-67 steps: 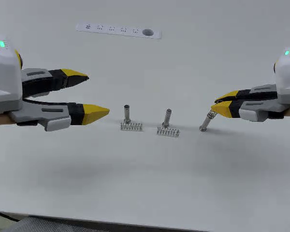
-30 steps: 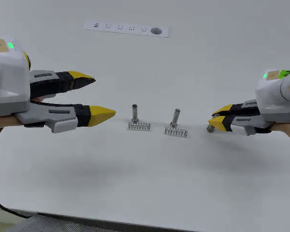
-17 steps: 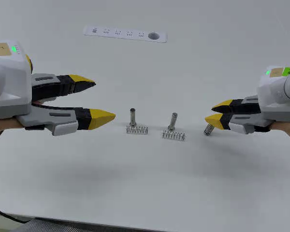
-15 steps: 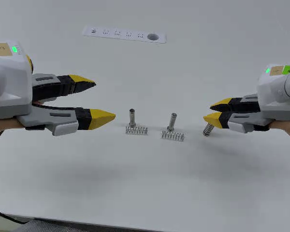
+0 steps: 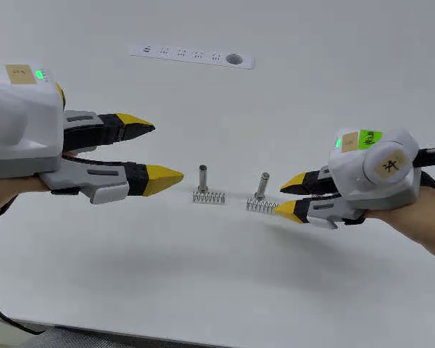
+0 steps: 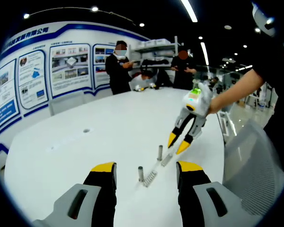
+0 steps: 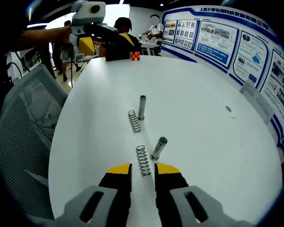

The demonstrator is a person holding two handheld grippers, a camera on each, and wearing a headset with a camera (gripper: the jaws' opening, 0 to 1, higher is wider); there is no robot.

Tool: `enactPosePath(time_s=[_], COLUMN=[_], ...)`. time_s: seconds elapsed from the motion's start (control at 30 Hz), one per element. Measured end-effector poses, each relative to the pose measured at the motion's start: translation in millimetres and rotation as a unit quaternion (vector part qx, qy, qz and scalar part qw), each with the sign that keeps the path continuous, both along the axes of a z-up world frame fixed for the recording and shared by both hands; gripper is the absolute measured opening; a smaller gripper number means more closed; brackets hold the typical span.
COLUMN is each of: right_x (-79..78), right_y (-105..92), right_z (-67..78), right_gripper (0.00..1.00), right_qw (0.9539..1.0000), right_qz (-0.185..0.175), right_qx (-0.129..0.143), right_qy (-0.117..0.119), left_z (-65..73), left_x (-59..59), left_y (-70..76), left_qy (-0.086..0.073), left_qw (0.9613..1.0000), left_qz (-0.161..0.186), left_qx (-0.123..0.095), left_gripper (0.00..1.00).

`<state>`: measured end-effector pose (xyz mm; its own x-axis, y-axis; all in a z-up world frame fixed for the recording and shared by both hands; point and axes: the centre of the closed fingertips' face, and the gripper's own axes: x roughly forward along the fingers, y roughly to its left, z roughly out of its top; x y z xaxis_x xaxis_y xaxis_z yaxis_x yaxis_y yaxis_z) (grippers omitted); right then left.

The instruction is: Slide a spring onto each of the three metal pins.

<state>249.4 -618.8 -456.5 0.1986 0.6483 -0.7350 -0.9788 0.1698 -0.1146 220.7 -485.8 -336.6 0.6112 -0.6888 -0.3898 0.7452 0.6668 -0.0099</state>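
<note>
Two metal pins stand side by side on the white surface (image 5: 217, 275): the left pin (image 5: 203, 176) and the right pin (image 5: 262, 185) (both bare). One spring lies flat on the near side of each, the left spring (image 5: 209, 197) at the foot of the left pin and the right spring (image 5: 261, 206) at the foot of the right pin. We see the right tool (image 5: 278, 201) low over the surface, its yellow tips pointing left and parted by a narrow gap, holding nothing. In the right gripper view the right end of the right spring shows in that gap, though we cannot tell whether the tips touch it. The left tool (image 5: 168, 151) hovers to the left of the left pin, well apart from it, with its jaws spread wide and empty. Toward the far side of the surface lies a white power strip (image 5: 191, 56).
</note>
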Motion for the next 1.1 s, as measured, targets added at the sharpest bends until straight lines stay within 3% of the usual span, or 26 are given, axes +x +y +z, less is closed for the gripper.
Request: enactPosePath(time_s=[0.17,0.27,0.53,0.57,0.67,0.77,1.1], right_x=[4.6,5.4,6.8,5.6,1.7,-1.6,-4.2], right_y=[-0.4,-0.5,-4.2,-0.3,-2.4,-1.0,-1.5], right_z=[-13.9,-21.2,-30.1,-27.4,-28.2,-28.5,-25.8], right_gripper=[0.19,0.19,0.17,0.16,0.15,0.12,0.11], right_qw=[0.9993,0.9992,0.9985,0.9991,0.9984,0.9981,0.9977], right_qz=[0.024,0.025,0.022,0.024,0.019,0.024,0.031], right_qx=[-0.026,-0.03,-0.049,-0.034,-0.033,-0.035,-0.048], right_qy=[-0.013,0.001,0.004,0.011,0.041,0.046,0.038], left_z=[-3.5,-5.7,-7.2,-7.4,-6.7,0.2,4.6], left_x=[-0.3,-1.0,-0.9,-0.9,-1.0,-1.1,-4.0], left_y=[4.6,6.8,11.3,11.3,9.6,3.5,-1.9], left_qy=[0.004,0.006,0.007,0.008,0.008,0.005,0.006], left_qw=[1.0,0.9999,0.9999,0.9999,0.9999,0.9997,0.9996], left_qz=[0.004,0.006,0.013,0.013,0.011,0.01,0.006], left_qx=[0.003,0.005,0.003,0.002,0.0,-0.022,-0.028], left_gripper=[0.52,0.52,0.51,0.51,0.51,0.5,0.49])
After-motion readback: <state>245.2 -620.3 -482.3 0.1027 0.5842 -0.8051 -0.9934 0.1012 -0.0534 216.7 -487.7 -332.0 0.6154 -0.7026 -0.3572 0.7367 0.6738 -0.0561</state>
